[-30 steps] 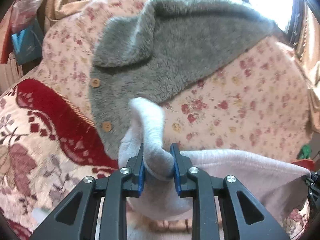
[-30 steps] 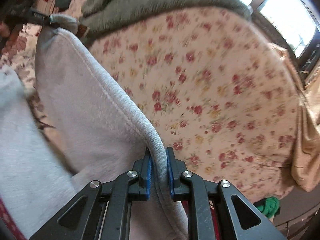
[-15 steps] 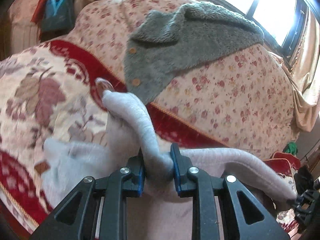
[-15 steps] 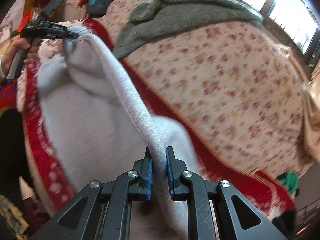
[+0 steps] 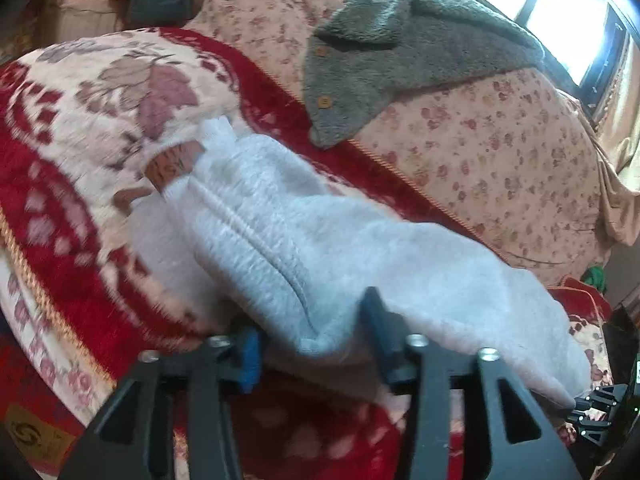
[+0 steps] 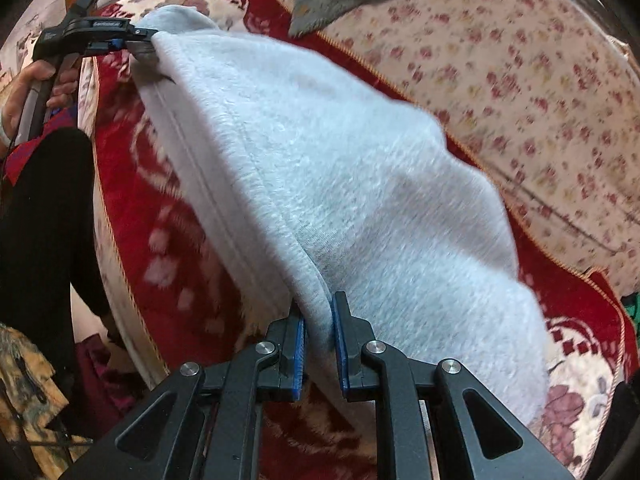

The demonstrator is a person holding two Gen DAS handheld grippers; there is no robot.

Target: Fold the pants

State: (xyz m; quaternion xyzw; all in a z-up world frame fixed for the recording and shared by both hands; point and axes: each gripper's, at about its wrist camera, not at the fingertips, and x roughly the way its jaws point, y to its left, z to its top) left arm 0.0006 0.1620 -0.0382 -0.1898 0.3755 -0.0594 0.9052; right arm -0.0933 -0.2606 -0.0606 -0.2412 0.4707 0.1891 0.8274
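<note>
Left gripper (image 5: pixel 312 344): we see its 2 black fingers spread wide in the lower centre of the left wrist view, a fold of the pale grey fleece pants (image 5: pixel 320 240) sagging loosely in the gap; blur keeps us from telling whether either blue pad touches the cloth. In the right wrist view the same tool sits at upper left (image 6: pixel 140 42), against the far corner of the pants, the person's hand (image 6: pixel 36 88) on its handle; whether it still pinches there we cannot tell.

Right gripper (image 6: pixel 318 328): jaws nearly together at lower centre, pressed on the hemmed edge of the pants (image 6: pixel 340 168) from both sides. Its tip shows at the lower right edge of the left view (image 5: pixel 596 404), at the corner of the cloth.

Pants lie spread across the middle of both frames over a red and cream floral woven blanket (image 5: pixel 80 128), a tan label (image 5: pixel 172 164) showing at the end in the left centre of the left view.

Upper right of the left view: a grey fuzzy buttoned garment (image 5: pixel 392 56) draped on a pink flower-print sofa cover (image 5: pixel 500 152). Bright window (image 5: pixel 572 20) at top right.
</note>
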